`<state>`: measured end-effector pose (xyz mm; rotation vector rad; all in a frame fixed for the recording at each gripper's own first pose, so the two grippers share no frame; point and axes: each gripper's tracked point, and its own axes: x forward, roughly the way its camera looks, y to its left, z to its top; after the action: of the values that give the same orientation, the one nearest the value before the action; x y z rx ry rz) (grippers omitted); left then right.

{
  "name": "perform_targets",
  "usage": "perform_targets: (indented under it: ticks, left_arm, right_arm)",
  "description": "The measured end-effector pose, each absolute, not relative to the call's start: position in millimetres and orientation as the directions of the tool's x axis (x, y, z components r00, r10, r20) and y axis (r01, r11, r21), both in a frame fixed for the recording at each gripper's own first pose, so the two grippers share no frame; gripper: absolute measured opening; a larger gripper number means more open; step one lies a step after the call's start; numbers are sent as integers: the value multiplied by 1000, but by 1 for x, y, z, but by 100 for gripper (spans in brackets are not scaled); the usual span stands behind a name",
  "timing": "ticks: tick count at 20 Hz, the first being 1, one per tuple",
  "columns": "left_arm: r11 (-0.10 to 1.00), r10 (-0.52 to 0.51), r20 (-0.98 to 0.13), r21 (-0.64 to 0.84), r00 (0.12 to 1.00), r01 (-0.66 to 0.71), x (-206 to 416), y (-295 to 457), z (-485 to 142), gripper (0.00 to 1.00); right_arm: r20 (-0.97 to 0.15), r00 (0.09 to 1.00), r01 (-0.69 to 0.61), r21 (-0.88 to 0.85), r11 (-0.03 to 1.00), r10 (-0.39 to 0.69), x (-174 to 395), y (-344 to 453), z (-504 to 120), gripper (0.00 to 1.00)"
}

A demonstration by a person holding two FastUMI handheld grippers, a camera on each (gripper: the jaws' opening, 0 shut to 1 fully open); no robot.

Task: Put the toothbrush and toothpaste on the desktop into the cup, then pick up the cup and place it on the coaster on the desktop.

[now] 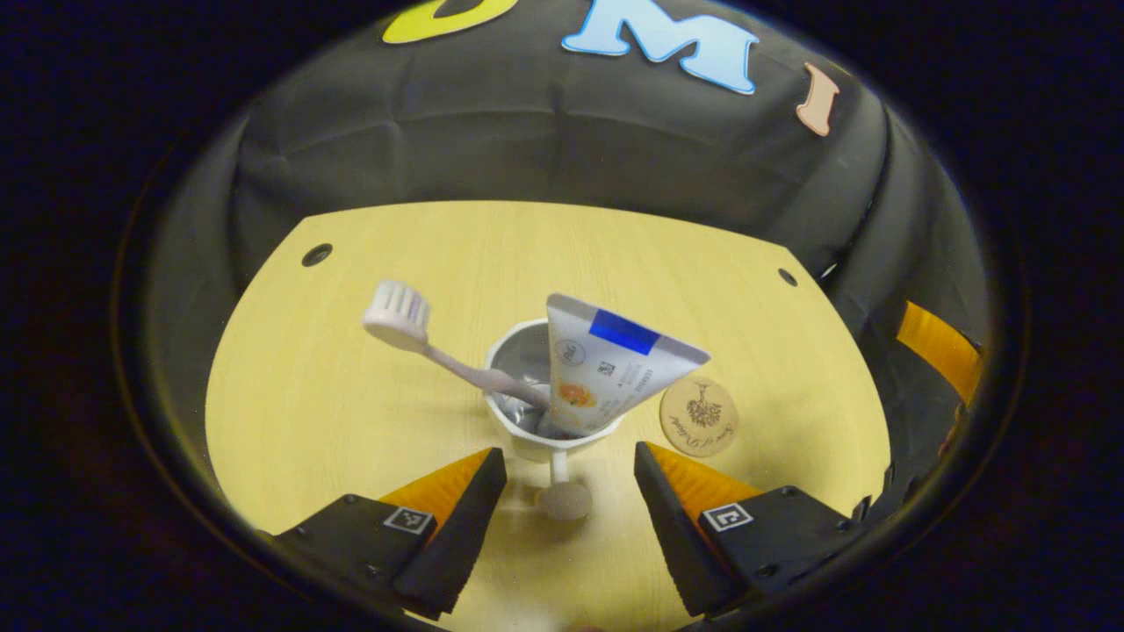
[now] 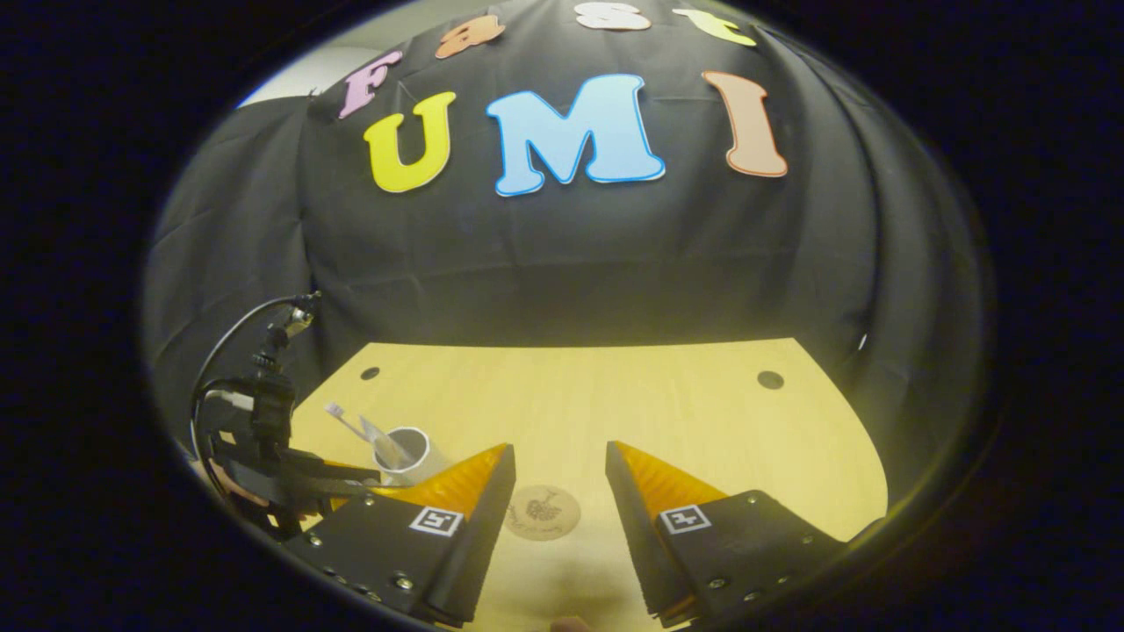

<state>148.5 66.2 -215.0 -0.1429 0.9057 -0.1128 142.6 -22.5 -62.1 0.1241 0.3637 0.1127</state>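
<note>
Left tool point(image 1: 569, 478) stands open astride the white plastic cup point(image 1: 553, 421) already holding pale toothbrush point(image 1: 439, 347) and white toothpaste tube point(image 1: 606, 369); next I close, lift, and shift it onto the round wooden coaster point(image 1: 699, 416).

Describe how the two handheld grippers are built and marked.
Each gripper, left gripper and right gripper, has two wedge-shaped fingers tapering to a point, set on black blocky mounts with small screws. Every mount bears a square black-and-white tag. In the right gripper view, the left gripper's body appears as a dark frame with a small device on a stalk and looping black cables.
</note>
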Motion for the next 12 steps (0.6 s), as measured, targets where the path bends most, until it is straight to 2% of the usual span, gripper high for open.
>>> perform_targets:
  ticks: [4,8,9,10,12]
  left_arm:
    - [993,-114,-835,-102,538,51,160,73,-237,95]
    - [994,-110,-884,-97,454,52,156,73,-261,95]
    - [995,-102,-891,-88,443,51,155,76,-263,100]
    - [995,-95,-896,-82,434,50,157,77,-267,95]
    - [997,-80,-903,-68,422,45,159,80,-272,95]
  right_arm:
    - [-390,913,-57,164,985,117,140,-35,-77,66]
    - [-411,905,-40,172,984,109,139,-43,-85,66]
    - [-414,904,-35,172,984,105,139,-45,-87,66]
    - [-422,901,-31,174,984,103,139,-47,-90,66]
    - [-435,894,-24,183,983,102,139,-49,-95,66]
